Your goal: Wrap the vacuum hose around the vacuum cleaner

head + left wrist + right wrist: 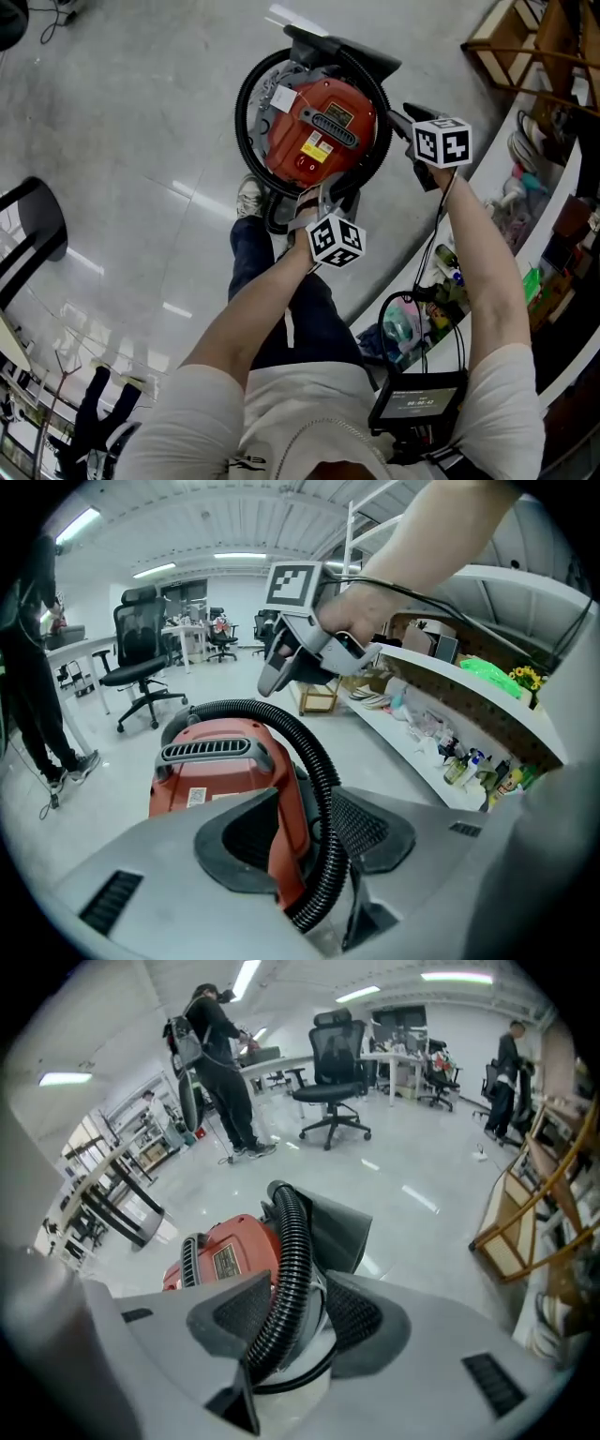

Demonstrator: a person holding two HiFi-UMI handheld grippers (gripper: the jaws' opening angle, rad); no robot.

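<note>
Glossy grey floor (141, 141), open lab room.

Nearest: person's arms reach down. One shoe (249, 197) is on the floor, right at the vacuum's near side.

Left tool (314, 846): closed on the hose (246, 131). The ribbed black tube runs up between its pads and arcs over the vacuum (319, 131). Grip point is low, at the vacuum's near edge.

Right tool (286, 1321): also closed on the hose, at the vacuum's right side, tube passing between the pads. Both tools are angled down.

Vacuum: red body, upright on the floor, grille handle on top, yellow label beside it. The hose lies as one loop round the body, close to it on the right and standing off a bit on the left. Grey nozzle (337, 47) sits at the vacuum's far side, beside the hose loop.

Right of the vacuum: white shelf (525, 187) with bottles and clutter, near but apart.

Farther back: black office chair (141, 658) and desks. One person (220, 1063) stands at a desk, another (511, 1063) is at the far right.
</note>
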